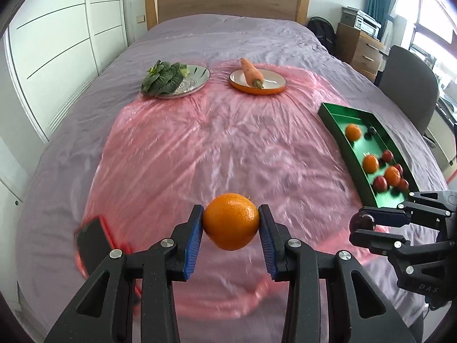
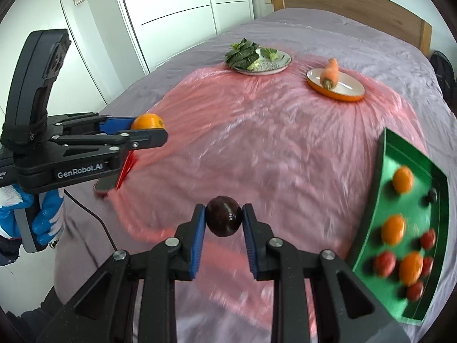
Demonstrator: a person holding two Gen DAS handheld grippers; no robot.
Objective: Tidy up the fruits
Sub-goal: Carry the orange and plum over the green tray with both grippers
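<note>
At nine o'clock a phone (image 1: 92, 241) lay on the pink sheet (image 1: 200, 148). Your left gripper (image 1: 231, 223) had its jaws clamped on an orange (image 1: 231, 221), lifted clear of the sheet. At eleven o'clock sat a plate of greens (image 1: 171, 78), at twelve a carrot (image 1: 251, 71) on an orange plate (image 1: 271, 85). Your right gripper (image 2: 224, 220) pinched a dark plum (image 2: 224, 220). At three o'clock the green tray (image 2: 382, 171) held oranges and small red fruits.
</note>
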